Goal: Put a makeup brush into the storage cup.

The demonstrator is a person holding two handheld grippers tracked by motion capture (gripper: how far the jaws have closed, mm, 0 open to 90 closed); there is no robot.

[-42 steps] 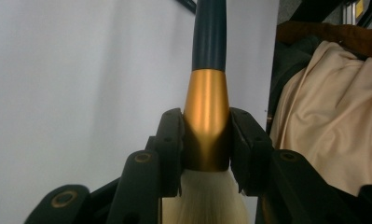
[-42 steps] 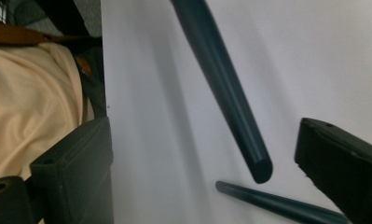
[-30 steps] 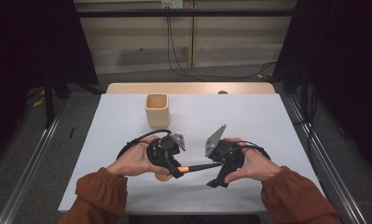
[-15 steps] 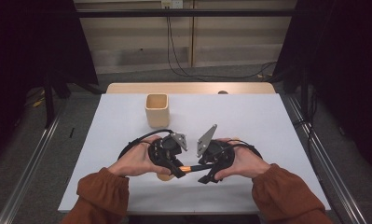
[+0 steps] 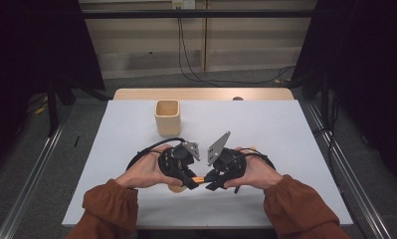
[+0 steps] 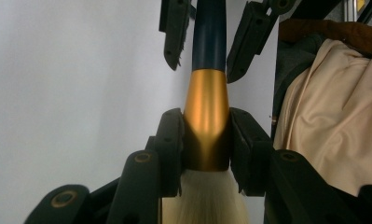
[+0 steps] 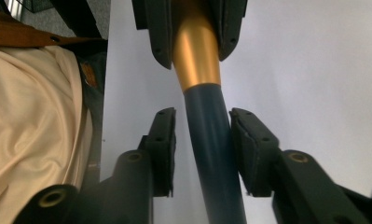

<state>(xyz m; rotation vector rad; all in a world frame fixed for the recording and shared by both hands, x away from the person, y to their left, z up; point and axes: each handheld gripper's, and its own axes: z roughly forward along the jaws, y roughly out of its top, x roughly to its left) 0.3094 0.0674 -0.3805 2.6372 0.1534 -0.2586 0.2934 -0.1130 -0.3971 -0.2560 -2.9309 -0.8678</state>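
Left gripper view has the left gripper [image 6: 206,140] clamped on the gold collar of a big brush [image 6: 207,112], jaws pressed tight on both sides, pale bristles spilling toward the camera and the dark blue handle running away to the other gripper. Right gripper view: right gripper [image 7: 203,149] straddles that dark handle, jaws have just been closing around it; the handle sits between the pads but slivers of table show on either side, so not yet a firm pinch, about to bite. High view shows both hands low at the near middle of the white table [image 5: 295,129], left hand [image 5: 146,172] and right hand [image 5: 255,172] facing each other, brush held level between them just above the surface. Compared with a second ago the right hand has slid in closer to the left, and its grey plate now stands almost touching the left one's. Tan square cup [image 5: 167,117] stands upright farther back, well apart from the hands, nothing visible inside from here. Judgement: this is a hand-over, left to right; once the right pinch is solid the left can let go. Likely destination is the cup, handle or bristles first can't say. Risk: releasing early lets the brush tip and drop on the table.
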